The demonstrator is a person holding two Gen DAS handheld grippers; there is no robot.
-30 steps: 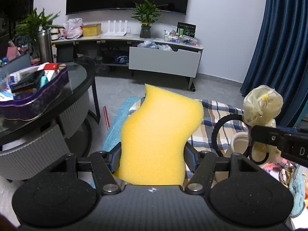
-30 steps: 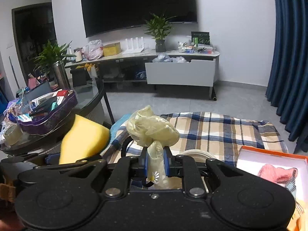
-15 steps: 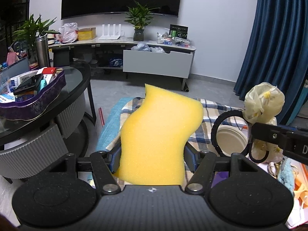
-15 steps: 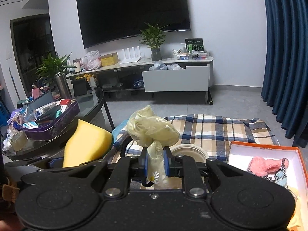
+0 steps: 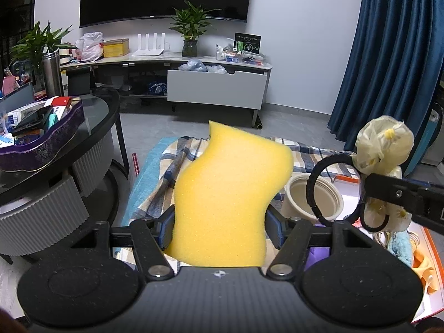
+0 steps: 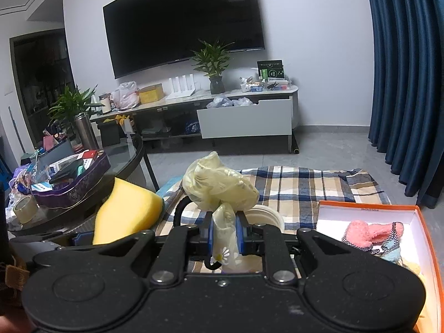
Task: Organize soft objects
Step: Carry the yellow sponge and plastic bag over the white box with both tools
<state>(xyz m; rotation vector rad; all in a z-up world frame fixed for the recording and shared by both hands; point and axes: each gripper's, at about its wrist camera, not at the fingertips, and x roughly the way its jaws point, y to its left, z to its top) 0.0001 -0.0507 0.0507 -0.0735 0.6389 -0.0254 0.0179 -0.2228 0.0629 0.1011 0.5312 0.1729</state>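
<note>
Above the plaid blanket (image 6: 305, 186), the left gripper (image 5: 219, 222) pinches a yellow sponge (image 5: 227, 202) and the right gripper (image 6: 224, 236) pinches a pale fabric hair tie (image 6: 219, 186). The orange box (image 6: 424, 230) already holds pink and blue soft things, so these two probably remain to be placed.

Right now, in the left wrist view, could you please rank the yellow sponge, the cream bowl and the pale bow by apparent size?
1. Yellow sponge, though nearness to the camera inflates it.
2-3. Cream bowl and pale bow look alike; unranked.
</note>
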